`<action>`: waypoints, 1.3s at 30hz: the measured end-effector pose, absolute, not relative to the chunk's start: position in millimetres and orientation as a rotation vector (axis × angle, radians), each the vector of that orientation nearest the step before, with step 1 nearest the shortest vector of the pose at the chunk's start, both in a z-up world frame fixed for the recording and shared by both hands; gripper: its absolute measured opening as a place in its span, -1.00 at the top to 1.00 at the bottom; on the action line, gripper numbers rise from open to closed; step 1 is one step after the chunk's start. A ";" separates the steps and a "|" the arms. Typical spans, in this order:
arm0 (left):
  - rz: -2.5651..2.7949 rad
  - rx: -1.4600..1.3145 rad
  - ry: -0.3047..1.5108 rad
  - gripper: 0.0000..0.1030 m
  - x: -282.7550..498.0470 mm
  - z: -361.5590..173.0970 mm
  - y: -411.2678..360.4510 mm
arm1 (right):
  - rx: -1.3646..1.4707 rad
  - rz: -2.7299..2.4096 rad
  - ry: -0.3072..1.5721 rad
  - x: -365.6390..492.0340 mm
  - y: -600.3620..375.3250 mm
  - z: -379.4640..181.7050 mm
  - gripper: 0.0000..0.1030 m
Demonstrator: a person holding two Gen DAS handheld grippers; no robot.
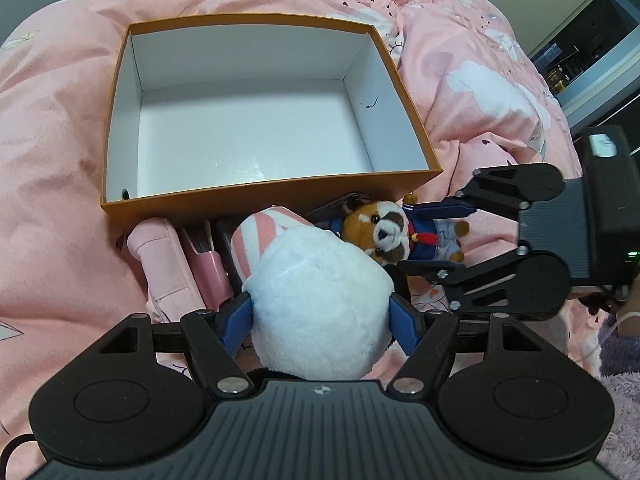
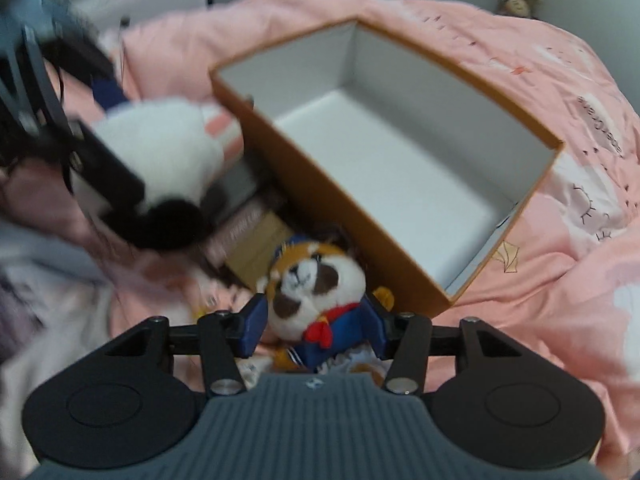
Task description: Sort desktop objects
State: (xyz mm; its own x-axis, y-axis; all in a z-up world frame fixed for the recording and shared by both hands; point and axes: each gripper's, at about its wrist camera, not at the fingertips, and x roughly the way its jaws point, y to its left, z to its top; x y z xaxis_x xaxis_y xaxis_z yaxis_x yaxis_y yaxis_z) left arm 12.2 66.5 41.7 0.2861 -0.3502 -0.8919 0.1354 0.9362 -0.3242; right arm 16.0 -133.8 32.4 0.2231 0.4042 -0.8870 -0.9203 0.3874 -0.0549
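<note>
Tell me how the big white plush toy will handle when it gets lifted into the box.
The white plush toy looks soft and light: its fluffy body bulges between the left gripper fingers, so it will probably squash, not slip. Its pink-striped end may flop. It should drop harmlessly into the orange box.

Both grippers are black with blue pads, silver screws and round black discs. The left gripper (image 1: 324, 320) and right gripper (image 2: 316, 326) each have a ribbed grey body.

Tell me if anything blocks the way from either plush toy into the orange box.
Nothing visible does. The orange box is open-topped and empty; only its near wall lies ahead of the white plush and raccoon plush, so each must clear it.
</note>
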 end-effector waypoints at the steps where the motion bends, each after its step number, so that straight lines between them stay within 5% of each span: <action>1: -0.329 -0.199 1.239 -0.60 12.1 42.0 66.3 | -0.694 1.015 0.938 18.1 -133.7 27.8 -0.07; 10: -0.340 -0.191 1.228 -0.60 10.2 44.2 66.2 | -0.665 1.037 1.028 35.9 -134.4 2.3 -0.44; 18: -0.338 -0.120 1.178 -0.60 5.8 52.7 60.2 | -0.651 0.973 0.967 26.6 -140.9 8.6 -0.11; 29: -0.316 0.003 1.024 -0.59 10.2 81.2 58.0 | -0.191 1.089 0.962 53.5 -160.5 88.4 -0.07; 39: -0.233 0.074 0.931 -0.59 65.4 87.8 70.5 | 0.013 0.913 0.944 116.8 -111.2 89.7 -0.08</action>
State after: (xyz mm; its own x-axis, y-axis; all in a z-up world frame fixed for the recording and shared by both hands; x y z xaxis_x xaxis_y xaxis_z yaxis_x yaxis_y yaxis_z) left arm 65.4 70.5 87.8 0.5737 -0.1667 -0.8019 0.2308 0.9723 -0.0370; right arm 116.8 -111.2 89.7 0.2546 0.6776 -0.6900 -0.6666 0.6398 0.3824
